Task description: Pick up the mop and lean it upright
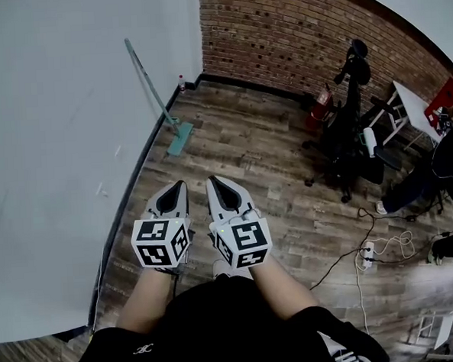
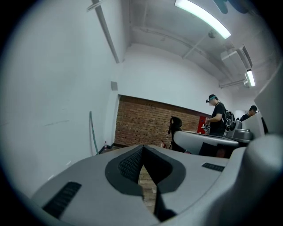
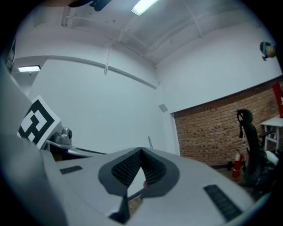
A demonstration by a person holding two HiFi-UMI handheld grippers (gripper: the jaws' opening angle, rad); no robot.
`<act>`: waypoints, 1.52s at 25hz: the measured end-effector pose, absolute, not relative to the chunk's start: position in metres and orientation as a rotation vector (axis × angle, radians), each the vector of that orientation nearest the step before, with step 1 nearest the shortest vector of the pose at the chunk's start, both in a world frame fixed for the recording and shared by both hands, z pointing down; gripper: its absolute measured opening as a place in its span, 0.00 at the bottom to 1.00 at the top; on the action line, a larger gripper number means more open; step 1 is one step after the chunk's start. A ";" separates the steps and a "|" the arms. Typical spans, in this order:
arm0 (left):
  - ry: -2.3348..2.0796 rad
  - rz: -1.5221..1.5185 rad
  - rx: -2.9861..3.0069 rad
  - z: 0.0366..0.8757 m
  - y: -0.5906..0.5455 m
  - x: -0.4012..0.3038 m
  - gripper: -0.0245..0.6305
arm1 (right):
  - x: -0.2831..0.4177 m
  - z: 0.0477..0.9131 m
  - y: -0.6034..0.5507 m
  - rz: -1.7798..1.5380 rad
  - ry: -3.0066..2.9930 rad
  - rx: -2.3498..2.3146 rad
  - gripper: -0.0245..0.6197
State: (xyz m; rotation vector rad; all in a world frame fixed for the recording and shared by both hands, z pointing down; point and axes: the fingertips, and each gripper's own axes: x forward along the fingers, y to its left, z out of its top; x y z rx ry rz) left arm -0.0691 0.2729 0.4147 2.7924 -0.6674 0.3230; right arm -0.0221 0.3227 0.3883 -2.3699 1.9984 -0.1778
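The mop (image 1: pixel 154 90) leans upright against the white wall at the back left, its teal handle slanting up and its flat teal head (image 1: pixel 179 137) on the wooden floor. Its handle (image 2: pixel 92 132) shows as a thin line on the wall in the left gripper view, and its top (image 3: pixel 150 142) pokes up behind the jaws in the right gripper view. My left gripper (image 1: pixel 177 185) and right gripper (image 1: pixel 216 180) are held side by side in front of my body, well short of the mop. Both are shut with nothing between their jaws.
A brick wall (image 1: pixel 302 34) closes the far side. A small bottle (image 1: pixel 181 82) stands in the corner. A black office chair (image 1: pixel 351 123), a red extinguisher (image 1: pixel 321 103), a white table (image 1: pixel 417 111), a power strip with cables (image 1: pixel 369 253) and people (image 2: pixel 216 117) fill the right.
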 end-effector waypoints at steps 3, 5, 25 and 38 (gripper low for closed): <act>-0.670 0.335 2.786 0.417 0.257 -0.034 0.02 | 0.014 0.392 0.306 -0.201 2.004 -2.368 0.06; -0.688 0.335 2.776 0.417 0.246 -0.018 0.02 | 0.034 0.393 0.295 -0.211 2.013 -2.364 0.06; -0.791 0.294 2.693 0.439 0.064 0.048 0.02 | 0.105 0.411 0.110 -0.231 2.151 -2.338 0.06; -0.704 0.255 2.720 0.422 -0.126 0.091 0.02 | 0.146 0.399 -0.070 -0.226 2.093 -2.418 0.06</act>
